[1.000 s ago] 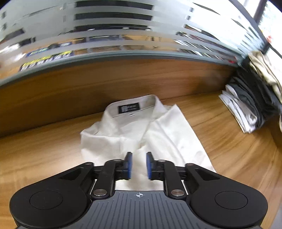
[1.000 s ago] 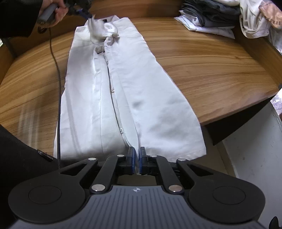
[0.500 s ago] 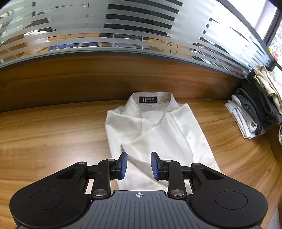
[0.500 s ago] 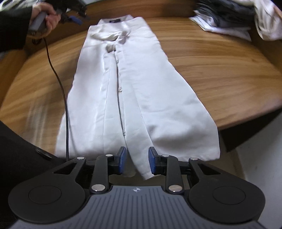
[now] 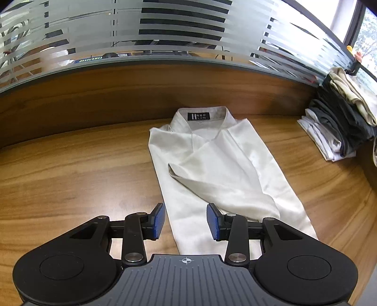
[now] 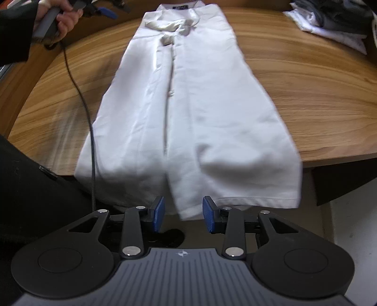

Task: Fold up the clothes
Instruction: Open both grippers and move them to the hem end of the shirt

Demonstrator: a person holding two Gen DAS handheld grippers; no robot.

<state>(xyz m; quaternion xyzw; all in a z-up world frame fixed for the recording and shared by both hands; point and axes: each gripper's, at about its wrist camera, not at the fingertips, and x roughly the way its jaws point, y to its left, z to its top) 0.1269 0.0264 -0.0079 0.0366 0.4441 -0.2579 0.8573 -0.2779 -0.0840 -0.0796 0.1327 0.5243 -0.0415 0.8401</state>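
Left gripper [image 5: 185,221]: standing wide open, blue pads [image 5: 157,220] well apart, gripping nothing; hovering over the near left part of the shirt, with white cloth showing in the gap between the pads; contact with the cloth impossible to judge.

Left gripper seen from the right wrist: appearing at the far left [image 6: 103,11], gripped by the person's hand [image 6: 59,16], beside the shirt's collar end; black cable [image 6: 80,94] trailing from it toward the near side, crossing the wood and the shirt's left edge.

Right gripper [image 6: 183,217]: also spread wide, pads [image 6: 158,213] far apart, clamping nothing; sitting at the near hem, where the hem corner is hanging between the pads without either pad clearly touching it.

Shirt [image 5: 212,174]: white, lying lengthwise on the wooden table [image 5: 70,179], collar and black label [image 5: 199,116] at the far end by the wooden back panel; sleeve [image 5: 226,188] folded diagonally across the chest; side edges turned inward, making a narrow long shape.

Shirt from the right wrist [image 6: 193,113]: button placket running down the middle, near hem drooping over the table's near edge [image 6: 341,157]; picture blurred here.

Clothes pile [image 5: 339,122]: resting at the far right of the table, well apart from the shirt; grey, white and beige pieces stacked together.

Glass partition [image 5: 165,30]: striped, standing behind the wooden back panel.
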